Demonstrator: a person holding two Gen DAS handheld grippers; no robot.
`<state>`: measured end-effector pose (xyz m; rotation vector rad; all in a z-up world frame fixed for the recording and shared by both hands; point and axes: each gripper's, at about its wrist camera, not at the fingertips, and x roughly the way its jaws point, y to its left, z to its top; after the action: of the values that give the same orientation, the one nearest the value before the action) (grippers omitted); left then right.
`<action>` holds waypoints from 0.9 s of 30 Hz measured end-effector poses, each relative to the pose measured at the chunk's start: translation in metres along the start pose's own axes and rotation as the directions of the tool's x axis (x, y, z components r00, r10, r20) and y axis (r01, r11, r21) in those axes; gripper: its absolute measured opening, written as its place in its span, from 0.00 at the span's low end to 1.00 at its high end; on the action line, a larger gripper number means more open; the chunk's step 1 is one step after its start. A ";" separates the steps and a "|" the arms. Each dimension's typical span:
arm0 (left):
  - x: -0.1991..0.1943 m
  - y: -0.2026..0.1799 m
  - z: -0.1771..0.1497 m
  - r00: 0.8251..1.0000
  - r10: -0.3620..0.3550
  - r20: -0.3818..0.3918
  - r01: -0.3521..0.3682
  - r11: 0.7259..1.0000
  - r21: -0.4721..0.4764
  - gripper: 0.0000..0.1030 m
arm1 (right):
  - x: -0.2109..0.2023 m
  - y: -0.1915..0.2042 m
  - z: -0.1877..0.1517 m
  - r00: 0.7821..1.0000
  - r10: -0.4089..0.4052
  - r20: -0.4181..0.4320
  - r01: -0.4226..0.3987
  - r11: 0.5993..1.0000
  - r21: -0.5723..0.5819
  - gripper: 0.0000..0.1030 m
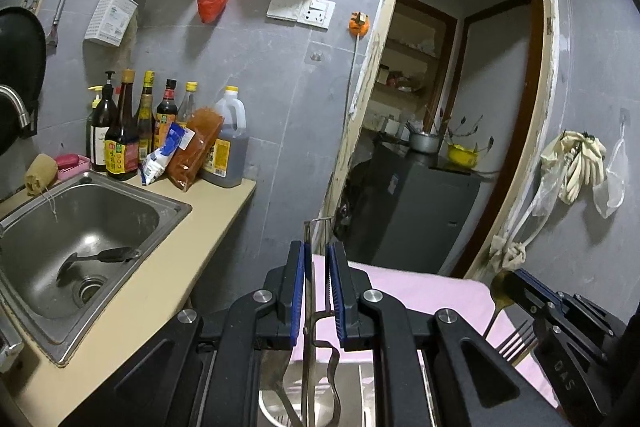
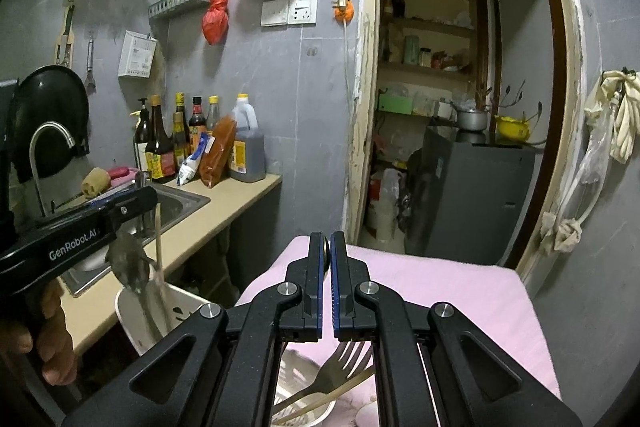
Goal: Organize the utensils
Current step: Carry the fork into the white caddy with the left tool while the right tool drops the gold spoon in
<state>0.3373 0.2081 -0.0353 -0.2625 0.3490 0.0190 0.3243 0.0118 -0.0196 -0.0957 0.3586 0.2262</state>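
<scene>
My left gripper [image 1: 319,267] is shut on metal tongs [image 1: 317,367], held above the pink cloth [image 1: 420,291]. In the right wrist view the left gripper [image 2: 150,205] holds those tongs [image 2: 132,261] hanging down into a white utensil holder [image 2: 176,307]. My right gripper [image 2: 327,263] is nearly shut on a gold fork; its round handle end shows between the pads and its tines [image 2: 348,355] hang below over a metal colander [image 2: 296,387]. In the left wrist view the right gripper [image 1: 516,287] holds that fork [image 1: 516,341].
A steel sink [image 1: 80,227] with a black ladle [image 1: 100,259] sits in the beige counter [image 1: 160,287]. Sauce bottles [image 1: 160,131] stand against the wall. A doorway [image 1: 440,107] opens behind the pink-covered table. Chopsticks [image 2: 320,399] lie in the colander.
</scene>
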 end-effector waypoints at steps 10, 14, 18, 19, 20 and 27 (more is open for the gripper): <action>-0.011 0.007 -0.002 0.998 -0.002 -0.062 0.001 1.000 -0.015 0.12 | -0.006 -0.012 -0.004 0.998 0.044 -0.045 -0.040 0.996 0.076 0.05; -0.017 0.006 0.000 0.997 -0.009 -0.081 0.008 1.000 -0.005 0.15 | -0.016 -0.016 -0.003 0.998 0.039 -0.042 -0.035 0.995 0.095 0.08; -0.027 0.001 0.002 0.996 -0.029 -0.085 0.029 1.000 -0.002 0.30 | -0.035 -0.025 0.001 1.000 0.021 -0.014 -0.019 0.991 0.134 0.35; -0.029 0.000 0.003 0.996 -0.034 -0.087 0.034 0.999 -0.004 0.33 | -0.041 -0.028 0.002 1.000 0.013 -0.005 -0.012 0.990 0.142 0.36; -0.032 -0.002 0.005 0.995 -0.040 -0.087 0.039 0.999 -0.006 0.39 | -0.047 -0.031 0.004 1.000 0.004 -0.001 -0.004 0.989 0.146 0.36; -0.059 -0.022 0.015 0.994 -0.088 -0.068 0.089 0.996 0.012 0.63 | -0.093 -0.055 0.015 0.997 -0.063 0.041 0.053 0.978 0.200 0.58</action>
<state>0.2886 0.1926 0.0036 -0.2635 0.4038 -0.0796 0.2577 -0.0581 0.0302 0.0956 0.3291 0.1336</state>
